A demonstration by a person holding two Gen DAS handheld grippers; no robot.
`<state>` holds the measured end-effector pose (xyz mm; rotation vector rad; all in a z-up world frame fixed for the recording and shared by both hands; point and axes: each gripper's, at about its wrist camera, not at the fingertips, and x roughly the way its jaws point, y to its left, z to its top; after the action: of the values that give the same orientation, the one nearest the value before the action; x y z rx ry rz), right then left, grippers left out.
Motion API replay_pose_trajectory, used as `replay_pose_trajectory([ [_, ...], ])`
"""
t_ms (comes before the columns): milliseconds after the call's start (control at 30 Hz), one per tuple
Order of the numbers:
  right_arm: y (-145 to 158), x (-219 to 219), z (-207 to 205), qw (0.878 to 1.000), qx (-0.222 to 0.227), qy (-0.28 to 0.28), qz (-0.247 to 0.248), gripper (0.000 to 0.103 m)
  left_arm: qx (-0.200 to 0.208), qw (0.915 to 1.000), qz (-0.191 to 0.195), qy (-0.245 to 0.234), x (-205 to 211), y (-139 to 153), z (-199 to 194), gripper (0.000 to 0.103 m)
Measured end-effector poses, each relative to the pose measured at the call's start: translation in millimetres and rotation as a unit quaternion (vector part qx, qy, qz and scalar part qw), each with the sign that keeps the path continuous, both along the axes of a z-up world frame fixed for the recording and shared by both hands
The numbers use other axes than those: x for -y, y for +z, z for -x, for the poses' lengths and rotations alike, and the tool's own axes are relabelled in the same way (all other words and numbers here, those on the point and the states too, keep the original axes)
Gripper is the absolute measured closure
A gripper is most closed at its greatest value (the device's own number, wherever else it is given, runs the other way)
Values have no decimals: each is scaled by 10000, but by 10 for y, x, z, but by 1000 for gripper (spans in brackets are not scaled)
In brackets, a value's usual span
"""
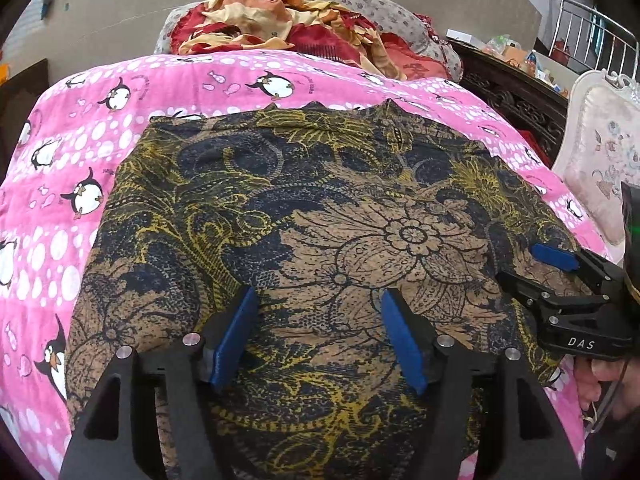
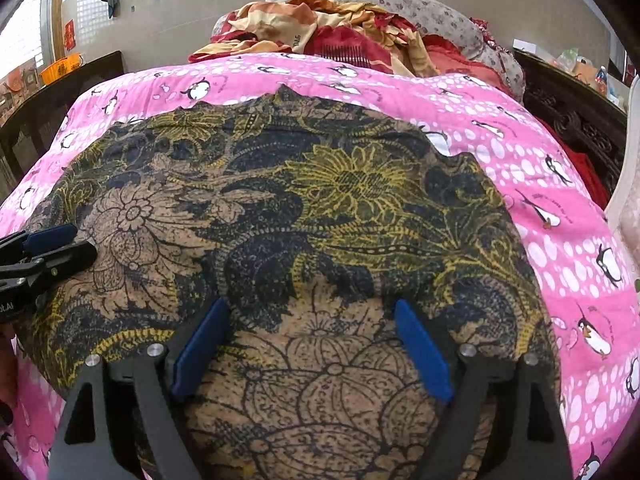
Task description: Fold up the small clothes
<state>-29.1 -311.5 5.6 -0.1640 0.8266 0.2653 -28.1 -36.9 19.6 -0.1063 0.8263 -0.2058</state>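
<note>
pink penguin quilt (image 1: 48, 216) carries the patterned garment (image 1: 320, 208), spread flat. left view: left gripper (image 1: 316, 340) wide open, empty, above its near part; right gripper (image 1: 536, 266) at 3 o'clock.

right view: right gripper (image 2: 312, 344) wide open, empty. folding looks unstarted; next, pinch an edge.

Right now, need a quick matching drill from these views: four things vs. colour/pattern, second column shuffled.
Things:
1. garment
2. bedspread
3. left gripper pads
4. heaped blanket

Looks:
A. solid blue
B. pink with penguins
C. red and cream
D. brown, navy and yellow floral

Pairs: 1-D, 2-B, 3-A, 4-C
</note>
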Motion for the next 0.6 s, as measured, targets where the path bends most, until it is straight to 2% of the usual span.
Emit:
replay_pose_trajectory([
  [600,-2,-21,6,10000,23,-9,49,14,19,9999,168,-14,-27,5,19,56],
])
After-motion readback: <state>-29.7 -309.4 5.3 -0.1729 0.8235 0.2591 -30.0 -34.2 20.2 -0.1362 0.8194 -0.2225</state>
